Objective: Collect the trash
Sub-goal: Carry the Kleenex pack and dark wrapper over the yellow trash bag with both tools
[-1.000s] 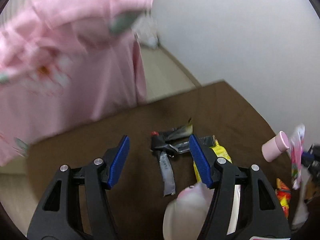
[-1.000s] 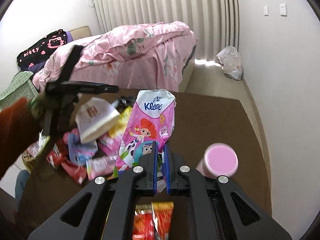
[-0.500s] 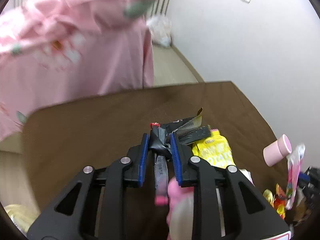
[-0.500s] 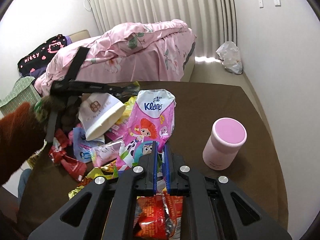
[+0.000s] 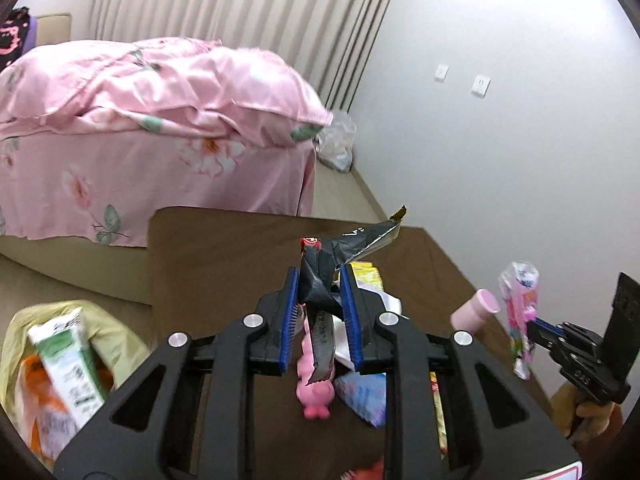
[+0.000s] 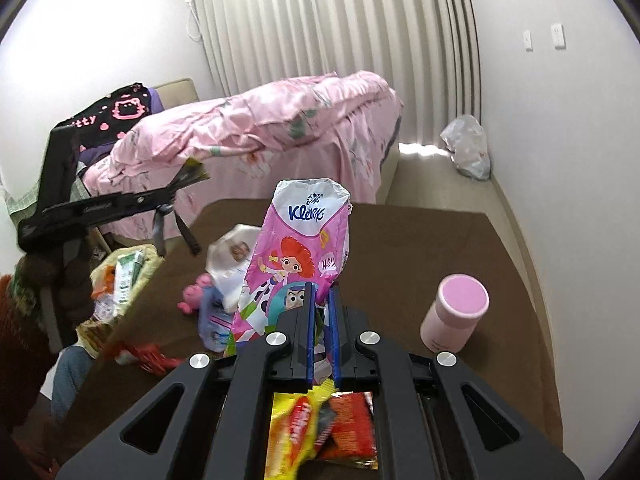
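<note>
My left gripper point(image 5: 320, 280) is shut on a crumpled black snack wrapper point(image 5: 324, 272) and holds it above the brown table point(image 5: 224, 252). It also shows in the right wrist view point(image 6: 168, 200), raised at the left. My right gripper point(image 6: 322, 300) is shut on a pink Kleenex tissue pack point(image 6: 298, 252), held upright above the table; it shows in the left wrist view point(image 5: 520, 312) at the right. A yellowish trash bag point(image 5: 52, 360) with cartons hangs past the table's left edge point(image 6: 120, 280).
On the table lie a pink toy pig point(image 5: 316, 388), a pink cylinder container point(image 6: 454, 316), a white paper cup point(image 6: 232, 256), a blue packet point(image 6: 214, 320) and red and yellow snack wrappers point(image 6: 320, 420). A pink bed point(image 6: 260, 140) stands behind.
My left gripper closed on the black wrapper and lifted it off the table, swinging left toward the bag. My right gripper kept holding the tissue pack.
</note>
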### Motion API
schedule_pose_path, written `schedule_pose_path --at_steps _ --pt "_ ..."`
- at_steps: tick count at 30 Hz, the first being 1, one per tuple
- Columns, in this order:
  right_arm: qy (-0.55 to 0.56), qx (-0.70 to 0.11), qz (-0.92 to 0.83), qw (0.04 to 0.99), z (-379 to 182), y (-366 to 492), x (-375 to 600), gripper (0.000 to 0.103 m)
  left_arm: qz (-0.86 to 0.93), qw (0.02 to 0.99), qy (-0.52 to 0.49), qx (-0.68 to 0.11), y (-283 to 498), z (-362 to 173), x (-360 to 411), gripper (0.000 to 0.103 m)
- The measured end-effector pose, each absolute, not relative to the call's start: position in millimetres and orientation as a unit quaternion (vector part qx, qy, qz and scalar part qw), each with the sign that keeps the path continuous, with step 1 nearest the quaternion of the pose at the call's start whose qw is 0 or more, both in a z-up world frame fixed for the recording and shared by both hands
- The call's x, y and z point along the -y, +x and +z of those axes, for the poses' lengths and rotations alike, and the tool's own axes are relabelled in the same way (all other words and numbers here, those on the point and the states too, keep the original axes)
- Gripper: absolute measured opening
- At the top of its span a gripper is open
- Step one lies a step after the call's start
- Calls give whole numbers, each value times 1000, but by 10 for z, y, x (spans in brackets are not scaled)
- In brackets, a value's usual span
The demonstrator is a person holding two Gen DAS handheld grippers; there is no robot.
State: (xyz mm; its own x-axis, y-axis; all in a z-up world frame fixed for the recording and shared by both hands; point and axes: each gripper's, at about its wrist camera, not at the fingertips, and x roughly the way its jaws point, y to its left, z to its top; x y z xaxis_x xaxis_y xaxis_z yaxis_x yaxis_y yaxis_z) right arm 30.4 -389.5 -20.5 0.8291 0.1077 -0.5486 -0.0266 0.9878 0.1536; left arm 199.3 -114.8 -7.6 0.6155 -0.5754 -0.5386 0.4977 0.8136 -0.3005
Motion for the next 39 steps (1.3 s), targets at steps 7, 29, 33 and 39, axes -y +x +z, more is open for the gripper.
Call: schedule_pose_path --at_steps 7,29,33,39 --pt "32 -264 65 962 101 198 3384 7 -274 914 -70 -292 1453 172 761 20" --pt "-9 -286 181 941 194 754 2005 7 -13 956 -112 -271 1004 -123 -816 20" --pt "-18 -286 196 938 210 868 1875 7 -32 953 -122 -274 1013 -170 -829 20" --pt "-14 -299 217 929 166 1063 1717 7 -53 950 -124 -281 1063 -176 -768 20"
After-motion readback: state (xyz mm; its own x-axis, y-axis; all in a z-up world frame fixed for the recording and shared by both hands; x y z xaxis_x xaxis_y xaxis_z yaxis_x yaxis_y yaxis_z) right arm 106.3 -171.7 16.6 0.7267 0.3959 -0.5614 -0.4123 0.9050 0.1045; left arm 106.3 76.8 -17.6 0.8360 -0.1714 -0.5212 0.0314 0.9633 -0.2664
